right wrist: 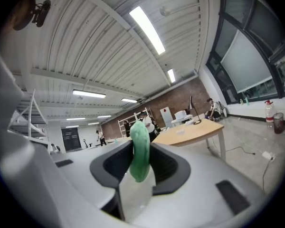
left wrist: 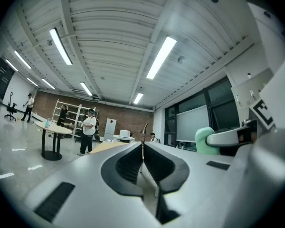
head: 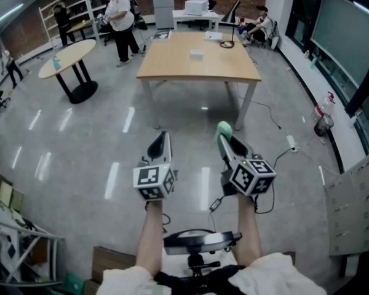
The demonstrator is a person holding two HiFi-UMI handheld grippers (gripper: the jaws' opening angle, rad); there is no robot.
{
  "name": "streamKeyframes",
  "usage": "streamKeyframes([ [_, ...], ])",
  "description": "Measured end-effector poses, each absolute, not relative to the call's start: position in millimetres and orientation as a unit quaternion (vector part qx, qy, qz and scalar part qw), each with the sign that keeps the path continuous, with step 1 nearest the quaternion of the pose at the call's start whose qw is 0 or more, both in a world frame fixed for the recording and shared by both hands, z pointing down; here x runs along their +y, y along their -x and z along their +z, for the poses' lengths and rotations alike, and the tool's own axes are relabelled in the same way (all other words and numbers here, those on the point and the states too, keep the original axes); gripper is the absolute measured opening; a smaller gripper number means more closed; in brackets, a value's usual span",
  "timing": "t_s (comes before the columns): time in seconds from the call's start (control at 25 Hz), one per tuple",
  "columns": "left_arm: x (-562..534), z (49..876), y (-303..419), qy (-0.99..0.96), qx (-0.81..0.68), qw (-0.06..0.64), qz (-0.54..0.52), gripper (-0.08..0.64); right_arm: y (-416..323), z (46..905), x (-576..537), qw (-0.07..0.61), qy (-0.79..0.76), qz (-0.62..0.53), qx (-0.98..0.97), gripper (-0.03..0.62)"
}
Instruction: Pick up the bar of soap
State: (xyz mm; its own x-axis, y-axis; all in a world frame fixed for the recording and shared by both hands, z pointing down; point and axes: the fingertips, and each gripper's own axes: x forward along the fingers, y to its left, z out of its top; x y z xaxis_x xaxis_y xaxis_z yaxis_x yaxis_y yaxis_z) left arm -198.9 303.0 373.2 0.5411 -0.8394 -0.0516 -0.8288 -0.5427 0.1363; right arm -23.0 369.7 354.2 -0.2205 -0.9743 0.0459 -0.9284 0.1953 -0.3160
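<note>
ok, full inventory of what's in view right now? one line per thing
bar of soap: 1, green, gripped edge-on in the right claw
rectangular table: 1, light wood, mid-room ahead
box: 1, white, on that table
desk lamp: 1, dark, that table's far right corner
round table: 1, light top, dark base, left
shelving: 1, white, far left wall
standing person: 1, white top, near the shelving
seated person: 1, far right corner
power strip: 1, white, floor right of the rectangular table
bin: 1, dark, right wall
left claw: 1, grey, jaws together, empty
right claw: 1, grey, jaws shut on the soap
</note>
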Motion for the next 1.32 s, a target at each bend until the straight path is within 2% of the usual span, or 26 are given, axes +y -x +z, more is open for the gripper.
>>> streamKeyframes([
  [0.88, 286, 362, 160, -0.891, -0.450, 0.049, -0.045, 0.015, -8, 351, 358, 0.076, 0.637, -0.131, 0.756, 0.121],
  [1.32, 267, 360, 166, -0.892, -0.450, 0.028, -0.037, 0.015, 0, 345, 343, 0.074, 0.638, -0.119, 0.757, 0.121],
])
